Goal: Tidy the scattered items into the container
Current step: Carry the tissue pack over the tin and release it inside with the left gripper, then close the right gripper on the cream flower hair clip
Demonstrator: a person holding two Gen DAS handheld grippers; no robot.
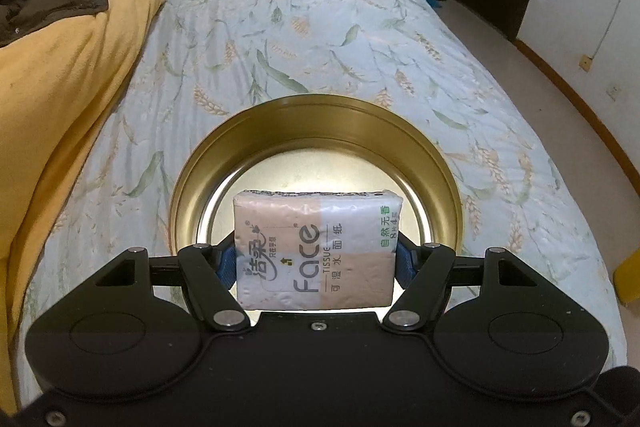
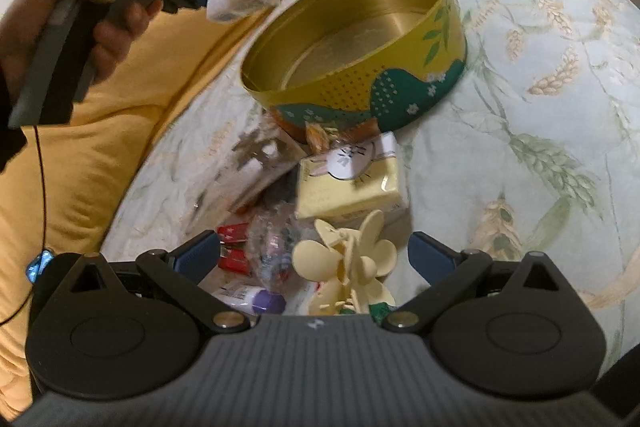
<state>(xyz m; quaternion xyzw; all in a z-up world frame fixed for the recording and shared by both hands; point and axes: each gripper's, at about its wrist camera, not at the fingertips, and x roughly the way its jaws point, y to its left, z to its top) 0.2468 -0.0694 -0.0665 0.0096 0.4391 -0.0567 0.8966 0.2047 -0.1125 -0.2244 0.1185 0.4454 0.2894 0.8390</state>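
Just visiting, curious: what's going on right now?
Left gripper holding tissue pack over empty tin. Right gripper open above flower hair clip. Nothing blocking.

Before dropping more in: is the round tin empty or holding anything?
Empty: the tin's bare gold floor shows in both views; the tissue pack hangs above it.

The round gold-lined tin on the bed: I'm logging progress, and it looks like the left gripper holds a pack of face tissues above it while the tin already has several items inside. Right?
Not quite. The round gold-lined tin is empty, as the left wrist view shows. The left gripper does hold the pack of face tissues above it.
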